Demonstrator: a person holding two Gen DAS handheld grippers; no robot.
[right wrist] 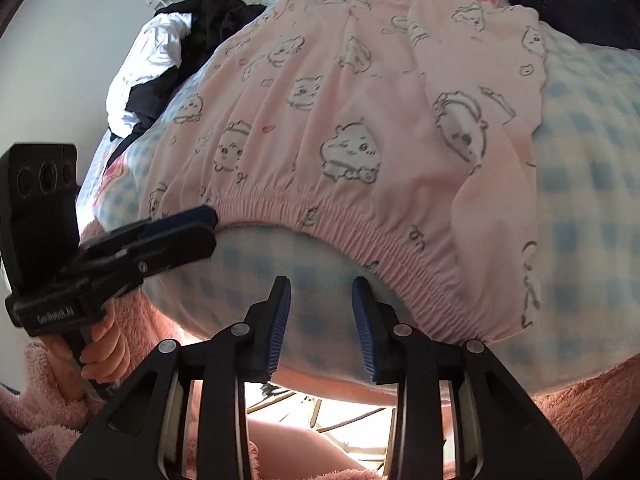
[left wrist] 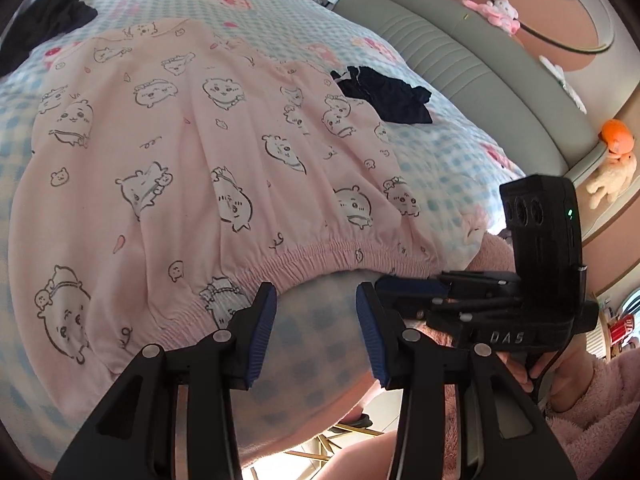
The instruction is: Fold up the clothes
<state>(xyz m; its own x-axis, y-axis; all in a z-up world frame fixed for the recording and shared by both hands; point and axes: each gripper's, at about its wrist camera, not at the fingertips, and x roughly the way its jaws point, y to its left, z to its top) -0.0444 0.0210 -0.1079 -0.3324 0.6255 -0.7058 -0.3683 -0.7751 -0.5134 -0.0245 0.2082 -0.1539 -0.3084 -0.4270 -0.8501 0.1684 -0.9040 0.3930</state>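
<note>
Pink pajama bottoms [left wrist: 208, 152], soft cotton with cartoon-animal print and a ruched elastic waistband [right wrist: 320, 216], lie flat on the blue-check bedspread [left wrist: 440, 160]. Left gripper [left wrist: 316, 320] and right gripper [right wrist: 321, 324] hover just short of the waistband, ribbed blue pads parted, nothing between them.

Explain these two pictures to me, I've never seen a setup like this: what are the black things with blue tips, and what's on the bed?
No robot here: a person holds hand tongs, each carrying a camera looking along its fingers. One picture is from the left tongs, the other from the right tongs; each also shows the other from the side. Both stand open and hold nothing. Pink pajama pants printed with cartoon animals lie spread on a blue checked bedspread, the elastic waistband nearest. A small dark garment lies beside them, and more dark clothes farther off.
</note>
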